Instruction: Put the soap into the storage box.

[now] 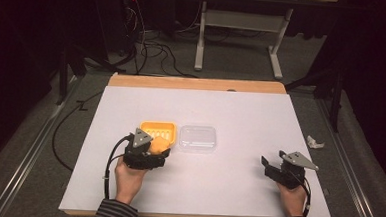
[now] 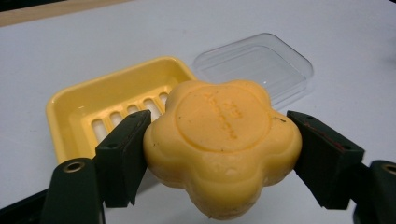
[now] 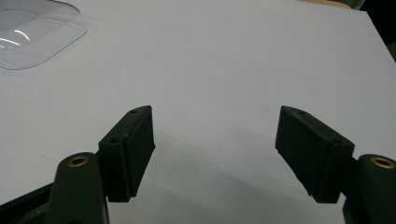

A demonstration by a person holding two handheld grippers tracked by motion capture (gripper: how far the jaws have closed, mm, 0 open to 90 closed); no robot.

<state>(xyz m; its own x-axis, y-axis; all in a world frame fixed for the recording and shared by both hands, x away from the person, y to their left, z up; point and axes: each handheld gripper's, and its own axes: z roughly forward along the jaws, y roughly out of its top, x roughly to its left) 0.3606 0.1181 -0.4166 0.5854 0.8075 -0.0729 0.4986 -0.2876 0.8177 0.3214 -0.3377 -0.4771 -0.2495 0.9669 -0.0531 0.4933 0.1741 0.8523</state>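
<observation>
My left gripper [image 1: 160, 148] [image 2: 219, 144] is shut on a flower-shaped orange soap [image 1: 158, 144] [image 2: 222, 140], held just in front of the yellow slotted soap dish [image 1: 158, 128] [image 2: 86, 105]. A clear plastic lid [image 1: 198, 138] [image 2: 257, 65] [image 3: 32, 32] lies on the table right of the dish. Far to the right, near the table's front, my right gripper [image 1: 266, 164] [image 3: 215, 149] stands open over bare white table, with nothing between its jaws.
The white table top [image 1: 231, 110] has a wooden strip along its far edge. A crumpled white scrap [image 1: 314, 142] lies on the floor past the right edge. Cables and a frame stand on the floor behind.
</observation>
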